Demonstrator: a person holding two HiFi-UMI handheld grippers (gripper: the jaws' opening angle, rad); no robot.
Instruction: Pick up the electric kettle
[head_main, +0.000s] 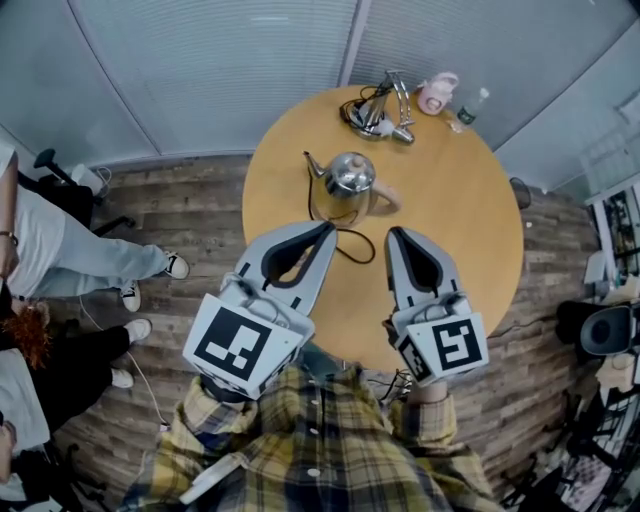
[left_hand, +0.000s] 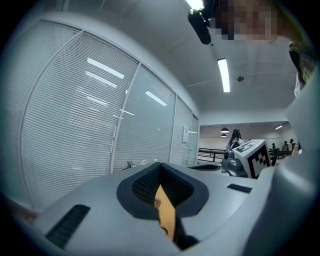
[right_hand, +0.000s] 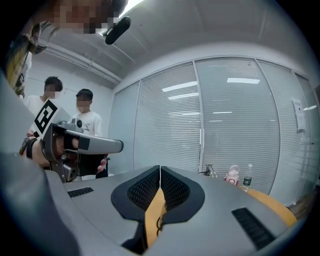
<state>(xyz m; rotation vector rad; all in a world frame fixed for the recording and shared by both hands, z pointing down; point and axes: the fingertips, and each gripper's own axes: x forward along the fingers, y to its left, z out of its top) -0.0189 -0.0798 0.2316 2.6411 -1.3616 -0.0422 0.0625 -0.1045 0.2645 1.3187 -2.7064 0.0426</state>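
The kettle (head_main: 348, 178) stands up straight on the round table (head_main: 470, 260), a bit toward 11 o'clock from the table's middle. It is shiny. Its thin spout points to 9 o'clock and its handle sticks out to 4 o'clock. A black cord (head_main: 357, 247) loops away from it toward 6 o'clock.

The left claw (head_main: 328, 228) is just at the kettle's 6 o'clock side, near it but not touching. Its jaws are together at the tips, with nothing between them (its own view (left_hand: 160, 165) shows only a strip of table through the gap lower down).

The right claw (head_main: 395, 232) is at 4 o'clock from the kettle, also not touching. Its jaws are pressed together too, as its own view (right_hand: 160, 169) shows, and nothing is in them.

At the far edge of the table, at 12 o'clock, lies a bent metal thing (head_main: 377, 110). A pink cup (head_main: 437, 93) and a small bottle (head_main: 472, 105) stand at 1 o'clock.

People (head_main: 60, 255) sit off the table at 9 o'clock.
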